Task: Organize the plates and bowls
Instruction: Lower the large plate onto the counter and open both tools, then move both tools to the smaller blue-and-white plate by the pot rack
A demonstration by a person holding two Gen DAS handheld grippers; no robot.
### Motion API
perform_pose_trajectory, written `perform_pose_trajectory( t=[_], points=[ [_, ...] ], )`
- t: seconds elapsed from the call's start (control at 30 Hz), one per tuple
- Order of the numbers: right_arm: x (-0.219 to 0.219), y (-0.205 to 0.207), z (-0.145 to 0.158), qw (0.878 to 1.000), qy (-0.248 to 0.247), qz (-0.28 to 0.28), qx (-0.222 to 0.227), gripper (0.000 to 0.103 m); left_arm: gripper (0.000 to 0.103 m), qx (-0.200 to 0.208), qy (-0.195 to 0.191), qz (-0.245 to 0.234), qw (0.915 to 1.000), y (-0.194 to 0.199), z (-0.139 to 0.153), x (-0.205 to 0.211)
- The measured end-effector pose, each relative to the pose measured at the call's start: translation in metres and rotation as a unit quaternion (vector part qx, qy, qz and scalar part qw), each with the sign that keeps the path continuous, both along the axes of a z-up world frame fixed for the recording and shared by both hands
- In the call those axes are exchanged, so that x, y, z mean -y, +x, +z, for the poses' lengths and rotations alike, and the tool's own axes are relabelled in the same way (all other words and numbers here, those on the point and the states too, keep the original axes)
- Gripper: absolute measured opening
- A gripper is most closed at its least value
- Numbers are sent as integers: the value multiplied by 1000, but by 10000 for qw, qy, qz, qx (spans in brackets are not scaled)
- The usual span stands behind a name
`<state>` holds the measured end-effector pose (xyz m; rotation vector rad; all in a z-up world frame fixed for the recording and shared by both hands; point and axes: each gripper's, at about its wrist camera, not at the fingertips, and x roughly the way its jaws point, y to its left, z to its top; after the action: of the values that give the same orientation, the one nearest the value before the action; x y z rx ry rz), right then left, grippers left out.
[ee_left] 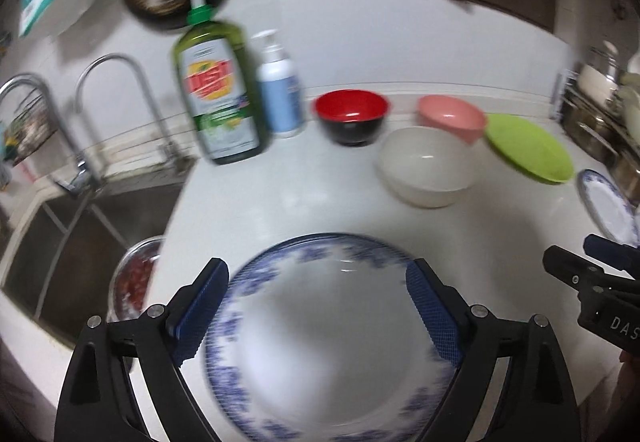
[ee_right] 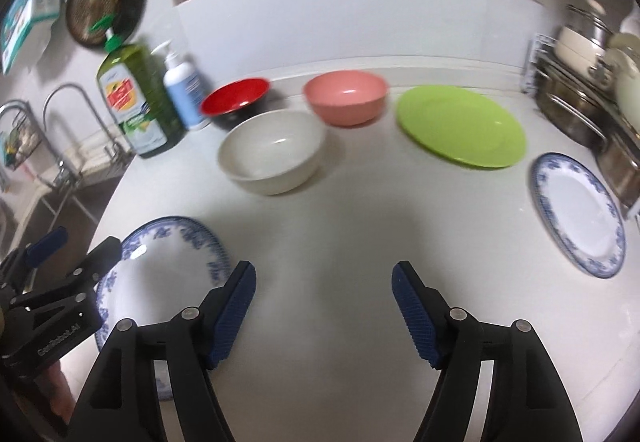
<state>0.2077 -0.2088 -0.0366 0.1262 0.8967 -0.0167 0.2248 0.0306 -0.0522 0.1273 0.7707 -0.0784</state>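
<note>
A blue-patterned white plate (ee_left: 328, 342) (ee_right: 168, 266) lies on the white counter (ee_right: 360, 242) near the sink. My left gripper (ee_left: 320, 306) (ee_right: 80, 242) hovers over it, open, its fingers spanning the plate's width. My right gripper (ee_right: 326, 302) (ee_left: 592, 262) is open over bare counter, to the right of that plate. Further back stand a red-and-black bowl (ee_left: 351, 114) (ee_right: 236, 96), a pink bowl (ee_left: 452, 118) (ee_right: 346, 98) and a white bowl (ee_left: 426, 166) (ee_right: 272, 150). A green plate (ee_left: 528, 148) (ee_right: 460, 124) and a second blue-patterned plate (ee_left: 608, 202) (ee_right: 578, 214) lie on the right.
A green dish-soap bottle (ee_left: 218, 90) and a white pump bottle (ee_left: 280, 94) stand at the back left. The steel sink (ee_left: 72, 242) with faucets borders the counter's left; a steel bowl of red bits (ee_left: 134, 282) sits at its edge. A rack of pots (ee_right: 592, 82) fills the right.
</note>
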Motion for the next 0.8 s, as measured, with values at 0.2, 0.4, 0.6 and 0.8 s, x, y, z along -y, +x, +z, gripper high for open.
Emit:
perform_pose_trajectory(
  t=[0.2, 0.4, 0.6, 0.8],
  points=[
    [53, -14, 12, 9990, -50, -429, 140, 71, 95, 86, 175, -547, 9983, -3, 8, 60],
    [105, -26, 20, 9957, -162, -876, 266, 71, 98, 262, 86, -1026, 9943, -6, 19, 121],
    [156, -33, 26, 9914, -249, -1235, 343, 71, 98, 333, 29, -1348, 9903, -2, 28, 177],
    [208, -34, 31, 9882, -255, -1459, 399, 71, 98, 438, -11, -1603, 9861, 1, 37, 233]
  ],
)
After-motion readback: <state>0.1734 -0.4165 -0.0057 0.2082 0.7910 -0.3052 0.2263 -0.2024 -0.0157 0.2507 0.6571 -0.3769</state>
